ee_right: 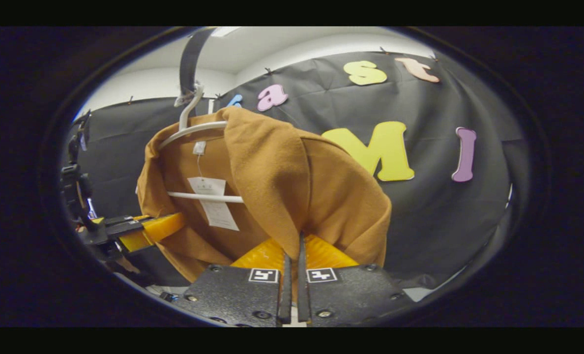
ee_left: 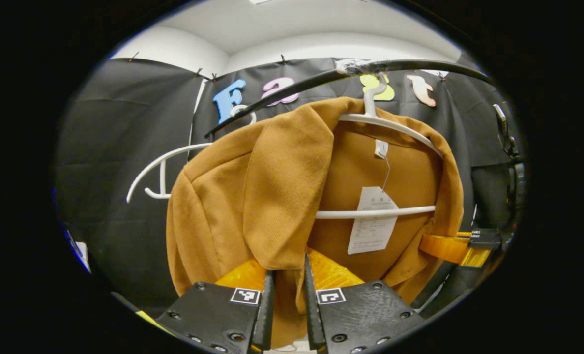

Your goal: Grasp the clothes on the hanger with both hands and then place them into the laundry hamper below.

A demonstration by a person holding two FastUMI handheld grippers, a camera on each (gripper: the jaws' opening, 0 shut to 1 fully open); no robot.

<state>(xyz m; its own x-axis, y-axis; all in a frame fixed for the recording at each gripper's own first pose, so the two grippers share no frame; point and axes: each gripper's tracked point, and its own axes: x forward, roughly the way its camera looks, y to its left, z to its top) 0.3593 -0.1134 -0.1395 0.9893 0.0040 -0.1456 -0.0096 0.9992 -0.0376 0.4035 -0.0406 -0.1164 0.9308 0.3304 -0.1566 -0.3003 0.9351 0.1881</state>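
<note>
Fingers of both your left gripper (ee_left: 286, 295) and right gripper (ee_right: 292, 275) pinch the brown jacket (ee_left: 277, 196), not yet off its white hanger (ee_left: 375, 120).

rail (ee_left: 292, 88) overhead, spare hanger (ee_left: 161, 164) beside

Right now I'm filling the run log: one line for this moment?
stage: grasp | left gripper: shut on brown garment | right gripper: shut on it | garment: on white hanger, on rail
</note>
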